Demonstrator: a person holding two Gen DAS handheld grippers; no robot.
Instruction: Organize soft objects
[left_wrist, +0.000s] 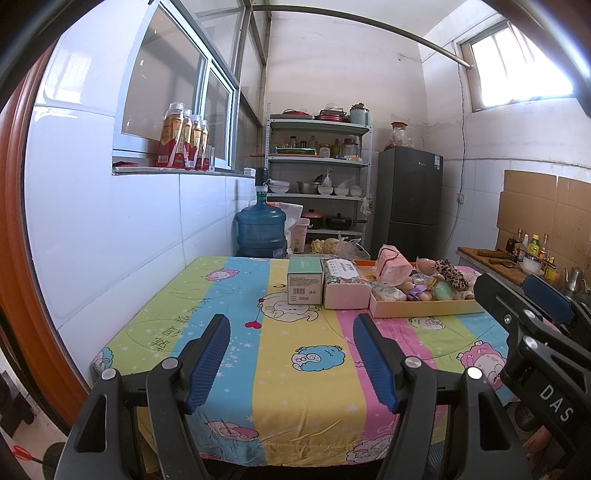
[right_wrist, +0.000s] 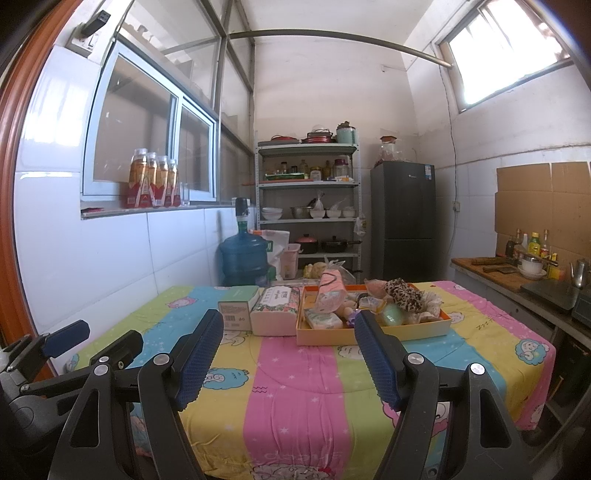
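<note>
An orange tray (left_wrist: 424, 308) (right_wrist: 369, 334) at the far side of the table holds several soft objects: a pink pouch (left_wrist: 393, 264) (right_wrist: 330, 286), a leopard-print scrunchie (left_wrist: 452, 277) (right_wrist: 402, 291), a green round sponge (left_wrist: 445, 290) (right_wrist: 393, 315) and a wipes packet (right_wrist: 323, 319). A tissue pack (left_wrist: 345, 282) (right_wrist: 277, 308) and a teal box (left_wrist: 304, 280) (right_wrist: 238, 304) lie left of the tray. My left gripper (left_wrist: 291, 325) is open and empty above the near table. My right gripper (right_wrist: 288, 321) is open and empty, short of the tray.
The table has a striped cartoon cloth (left_wrist: 303, 369) (right_wrist: 295, 387). A blue water jug (left_wrist: 261, 230) (right_wrist: 243, 258), a shelf rack (left_wrist: 317, 177) and a fridge (left_wrist: 408, 199) stand behind it. A counter with bottles (right_wrist: 528, 273) runs along the right.
</note>
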